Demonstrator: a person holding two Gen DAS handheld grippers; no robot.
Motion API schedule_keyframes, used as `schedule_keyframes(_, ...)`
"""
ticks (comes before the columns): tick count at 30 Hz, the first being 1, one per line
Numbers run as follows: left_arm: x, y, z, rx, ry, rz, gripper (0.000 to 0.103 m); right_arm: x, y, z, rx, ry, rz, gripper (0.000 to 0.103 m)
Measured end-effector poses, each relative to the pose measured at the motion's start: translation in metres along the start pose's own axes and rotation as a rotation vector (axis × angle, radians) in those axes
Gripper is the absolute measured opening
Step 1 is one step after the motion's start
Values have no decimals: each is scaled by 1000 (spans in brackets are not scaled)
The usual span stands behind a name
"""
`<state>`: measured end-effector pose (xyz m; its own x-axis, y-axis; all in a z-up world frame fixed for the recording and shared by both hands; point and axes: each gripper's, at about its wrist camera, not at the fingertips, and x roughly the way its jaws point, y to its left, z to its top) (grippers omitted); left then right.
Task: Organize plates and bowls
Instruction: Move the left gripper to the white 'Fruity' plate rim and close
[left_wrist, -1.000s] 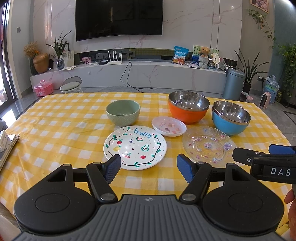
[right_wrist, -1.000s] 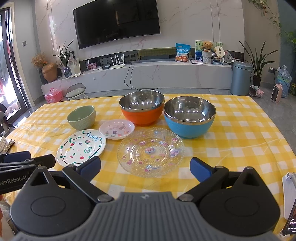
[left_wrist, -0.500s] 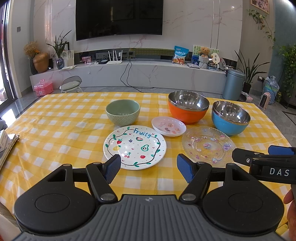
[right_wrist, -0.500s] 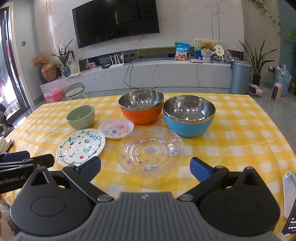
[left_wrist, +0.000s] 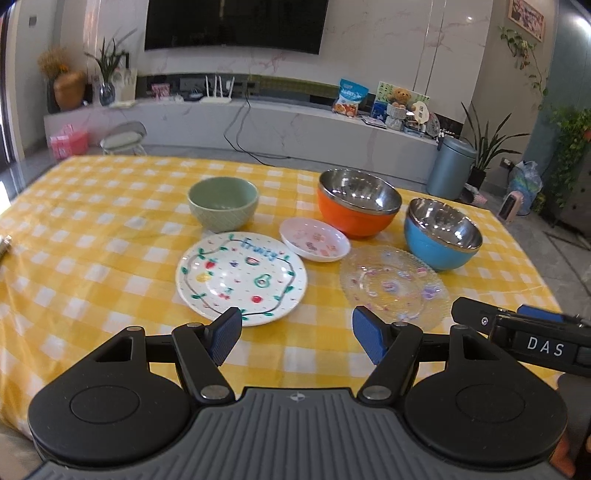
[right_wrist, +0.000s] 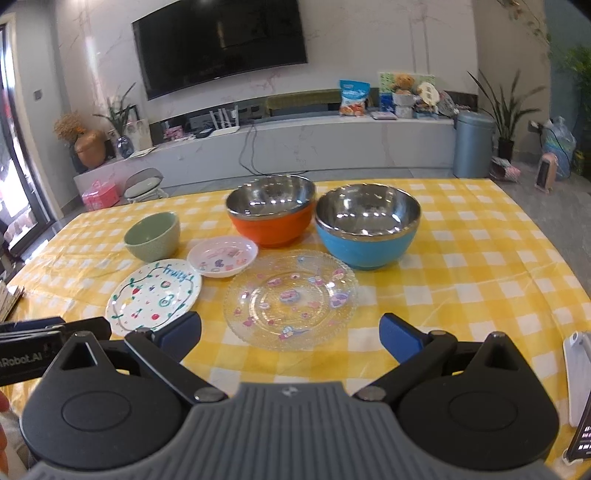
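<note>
Yellow-and-white checked cloth covers the table (left_wrist: 92, 236), and the dishes sit in a loose cluster on it. Going left to right: a green bowl (left_wrist: 222, 202) at about 11 o'clock of the cluster; just below it a white plate lettered "Fruity" (left_wrist: 242, 277); a small pink-patterned dish (left_wrist: 314, 244) near the middle; an orange bowl (left_wrist: 359, 207) with a steel lining at 12 o'clock; a clear glass plate (left_wrist: 393, 286) at 5 o'clock; and a blue bowl (left_wrist: 442, 233) at 3 o'clock, beside the orange one. The left gripper (left_wrist: 297, 336) hovers at the near edge, fingers apart and empty, just short of the Fruity plate. The right gripper (right_wrist: 290, 334) likewise hangs with fingers spread wide, facing the glass plate's near rim.
</note>
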<state>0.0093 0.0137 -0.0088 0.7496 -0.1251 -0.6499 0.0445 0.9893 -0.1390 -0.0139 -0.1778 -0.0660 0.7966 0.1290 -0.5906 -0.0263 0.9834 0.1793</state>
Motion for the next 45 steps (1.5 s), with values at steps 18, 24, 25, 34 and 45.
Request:
schedule_keyframes(18,55,77,58,-114,140,-1,43,69,45,16,23,126,182,69)
schedule_keyframes(24,69,102,66,-112,96,21,43,92,71,21,24,129,210,68)
schedule_keyframes(25,72,106,65,-122,93,15,43,96,74,22,35,139,211,68)
schedule_keyframes(34,100,146,58,-294,116,-15,53,134,78,27,97,185,250,57)
schedule_keyframes(45,120,158,47,-359,147,-36,54,160,63,23,152,224,274,46)
